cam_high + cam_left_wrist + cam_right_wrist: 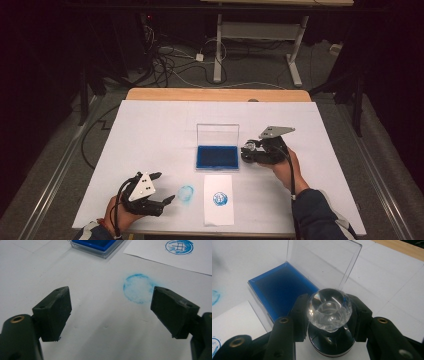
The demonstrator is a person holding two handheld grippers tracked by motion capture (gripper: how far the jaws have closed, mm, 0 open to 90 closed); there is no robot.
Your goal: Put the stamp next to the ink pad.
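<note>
A stamp with a clear faceted knob [329,308] and a round black base sits between the jaws of my right gripper [329,317], which is shut on it. In the high view my right gripper [248,151] holds the stamp just right of the blue ink pad [217,156], whose clear lid [217,134] stands open. My left gripper [166,187] rests near the front left, open with nothing in it; its jaws [111,307] stand wide apart over the white table. A white paper slip [219,199] carries a round blue stamp print [220,198].
A faint round blue smudge [186,193] marks the white table cover [150,130] between my left gripper and the paper slip. The wooden table edge [215,94] lies at the back. Cables and a desk frame stand on the floor beyond.
</note>
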